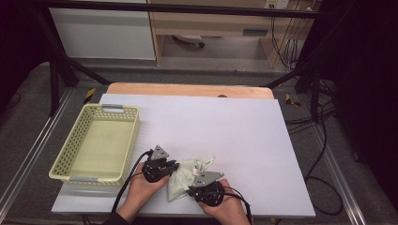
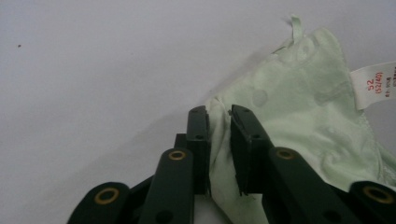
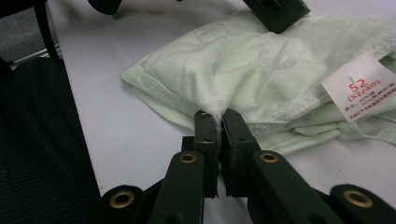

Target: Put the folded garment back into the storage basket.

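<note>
Partly under both hands, pale green garment (image 1: 180,182), pinched between fingers of left gripper (image 2: 219,114) and right gripper (image 3: 215,116).

We see a white-topped table (image 1: 225,126) bearing a pale-yellow basket (image 1: 96,143) at left and a green garment (image 1: 183,180) near us.

Overall light: even and soft from overhead; white table (image 1: 211,126) brightly lit, floor and room edges falling to near black.
Shadows: faint in the high view; left gripper view shows a soft grey shadow on the table beside the pale green cloth (image 2: 303,107).
Glare: none; mild washout on the cloth's white label (image 3: 362,88).
Focus: high view slightly soft and low in detail; gripper views sharp on cloth, black jaws close up a bit blurred.
Colour: slight purple cast on the table in both gripper views.
</note>
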A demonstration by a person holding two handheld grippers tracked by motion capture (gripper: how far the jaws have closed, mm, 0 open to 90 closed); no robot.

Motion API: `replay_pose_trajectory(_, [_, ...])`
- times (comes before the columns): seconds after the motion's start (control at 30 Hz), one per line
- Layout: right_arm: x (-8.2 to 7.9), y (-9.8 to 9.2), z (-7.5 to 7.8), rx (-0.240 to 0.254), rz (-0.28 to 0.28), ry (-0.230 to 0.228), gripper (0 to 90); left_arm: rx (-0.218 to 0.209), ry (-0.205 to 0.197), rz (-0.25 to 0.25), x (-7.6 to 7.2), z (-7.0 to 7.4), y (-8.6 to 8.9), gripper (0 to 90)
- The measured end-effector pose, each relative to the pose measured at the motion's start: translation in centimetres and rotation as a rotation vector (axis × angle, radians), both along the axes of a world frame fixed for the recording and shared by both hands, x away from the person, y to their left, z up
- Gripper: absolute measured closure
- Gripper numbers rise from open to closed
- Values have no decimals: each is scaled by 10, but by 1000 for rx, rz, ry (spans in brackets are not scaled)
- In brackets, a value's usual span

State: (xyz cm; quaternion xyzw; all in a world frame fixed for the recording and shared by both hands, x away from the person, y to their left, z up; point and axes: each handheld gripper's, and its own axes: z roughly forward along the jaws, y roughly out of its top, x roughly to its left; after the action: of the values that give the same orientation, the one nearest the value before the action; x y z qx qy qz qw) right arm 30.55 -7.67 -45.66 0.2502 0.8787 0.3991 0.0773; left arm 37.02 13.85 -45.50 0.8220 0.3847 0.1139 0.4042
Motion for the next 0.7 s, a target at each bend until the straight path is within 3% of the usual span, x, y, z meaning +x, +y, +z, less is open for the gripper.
replay_pose_trajectory(0.13, [-1,0,0,0,4,-8,809,7,-17,-3,-1,0,0,811])
replay_pose_trajectory(0.4, [-4,-4,1,-11,-38,-26,509,24,-42,19,5,0,6,825])
replay_pose_trajectory(0.7, [-3,-5,0,-42,-80,-24,385,31,-62,18,6,-1,8,827])
